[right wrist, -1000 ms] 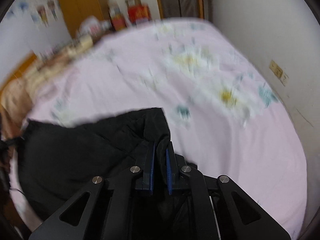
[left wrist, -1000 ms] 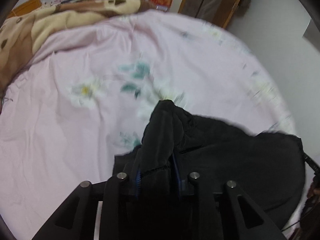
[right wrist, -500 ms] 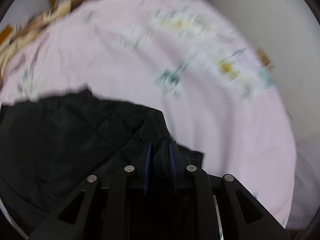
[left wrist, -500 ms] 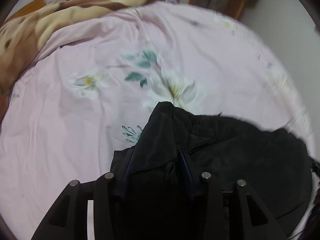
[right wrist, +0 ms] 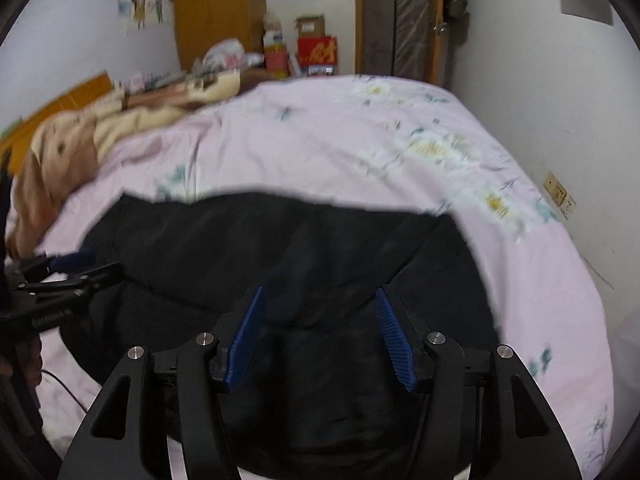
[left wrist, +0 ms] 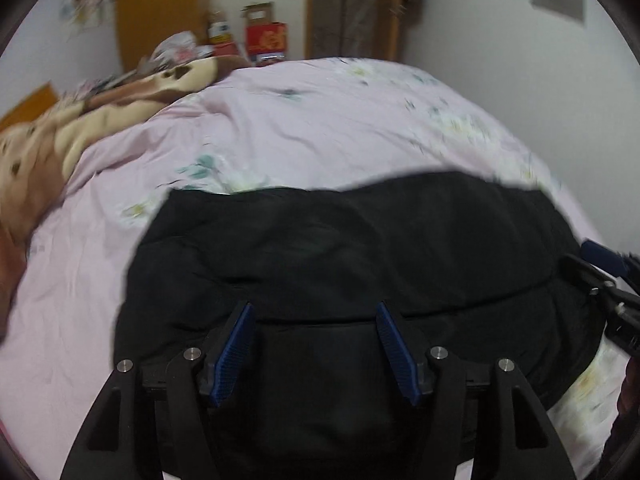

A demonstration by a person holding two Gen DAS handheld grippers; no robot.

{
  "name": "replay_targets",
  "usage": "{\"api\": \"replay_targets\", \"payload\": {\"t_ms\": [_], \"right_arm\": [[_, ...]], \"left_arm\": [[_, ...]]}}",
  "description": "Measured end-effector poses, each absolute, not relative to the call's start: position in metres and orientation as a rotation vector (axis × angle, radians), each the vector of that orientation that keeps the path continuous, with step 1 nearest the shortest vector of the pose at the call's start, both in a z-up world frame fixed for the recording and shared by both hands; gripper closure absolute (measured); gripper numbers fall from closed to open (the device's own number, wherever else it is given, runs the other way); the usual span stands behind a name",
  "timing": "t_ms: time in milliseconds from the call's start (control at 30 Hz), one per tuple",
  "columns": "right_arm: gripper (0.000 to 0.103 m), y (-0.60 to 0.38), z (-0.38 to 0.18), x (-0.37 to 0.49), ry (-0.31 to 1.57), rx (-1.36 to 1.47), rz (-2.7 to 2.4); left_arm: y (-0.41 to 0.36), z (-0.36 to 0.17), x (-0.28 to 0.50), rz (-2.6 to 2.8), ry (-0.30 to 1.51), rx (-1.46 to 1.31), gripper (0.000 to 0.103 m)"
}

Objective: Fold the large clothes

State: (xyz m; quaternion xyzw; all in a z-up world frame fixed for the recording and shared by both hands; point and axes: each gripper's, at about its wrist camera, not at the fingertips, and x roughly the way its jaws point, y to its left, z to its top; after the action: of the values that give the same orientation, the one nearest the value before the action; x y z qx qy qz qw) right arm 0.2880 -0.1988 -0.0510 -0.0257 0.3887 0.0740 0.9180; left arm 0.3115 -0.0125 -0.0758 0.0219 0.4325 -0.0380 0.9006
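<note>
On the pink bed sheet (left wrist: 320,120), black jacket (left wrist: 360,248) laid folded. Left gripper (left wrist: 314,340), right gripper (right wrist: 318,332) jaws just opened apart, fabric released to settle

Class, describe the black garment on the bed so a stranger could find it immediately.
Start at the wide bed with the pink flowered sheet. On its near part, under both open grippers, lies the black padded garment. It is the only dark thing there; the brown and cream blanket lies far left.

- pink floral bedsheet (right wrist: 320,152) is the landmark
- brown-cream blanket (right wrist: 80,140) bunched on its left side
- red box (right wrist: 318,54) beyond its far edge
- wall socket (right wrist: 560,196) right of it
</note>
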Motion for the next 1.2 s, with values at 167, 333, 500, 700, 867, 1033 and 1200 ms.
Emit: {"api": "replay_targets", "payload": {"t_ms": [167, 333, 500, 700, 867, 1033, 1200], "right_arm": [[0.045, -0.189, -0.098, 0.316, 0.888, -0.021, 0.152], [0.044, -0.185, -0.129, 0.335, 0.976, -0.042, 0.138], [0.044, -0.178, -0.145, 0.340, 0.979, -0.074, 0.111], [0.044, -0.195, -0.120, 0.332, 0.978, 0.021, 0.177], [0.044, -0.230, -0.083, 0.306, 0.844, 0.021, 0.067], [0.044, -0.253, -0.114, 0.317, 0.943, 0.006, 0.026], [0.044, -0.248, -0.141, 0.328, 0.969, -0.011, 0.026]], "left_arm": [[-0.012, -0.110, 0.340, 0.016, 0.961, -0.001, 0.026], [-0.010, -0.146, 0.352, 0.028, 1.011, -0.019, 0.024], [-0.006, -0.159, 0.361, 0.028, 1.046, -0.037, 0.023], [0.014, -0.126, 0.350, -0.046, 1.014, -0.108, 0.024], [0.046, -0.102, 0.324, 0.035, 0.930, -0.100, 0.024], [0.055, -0.136, 0.334, 0.089, 0.992, -0.037, 0.023], [0.050, -0.155, 0.351, 0.121, 1.012, -0.009, 0.022]]}}
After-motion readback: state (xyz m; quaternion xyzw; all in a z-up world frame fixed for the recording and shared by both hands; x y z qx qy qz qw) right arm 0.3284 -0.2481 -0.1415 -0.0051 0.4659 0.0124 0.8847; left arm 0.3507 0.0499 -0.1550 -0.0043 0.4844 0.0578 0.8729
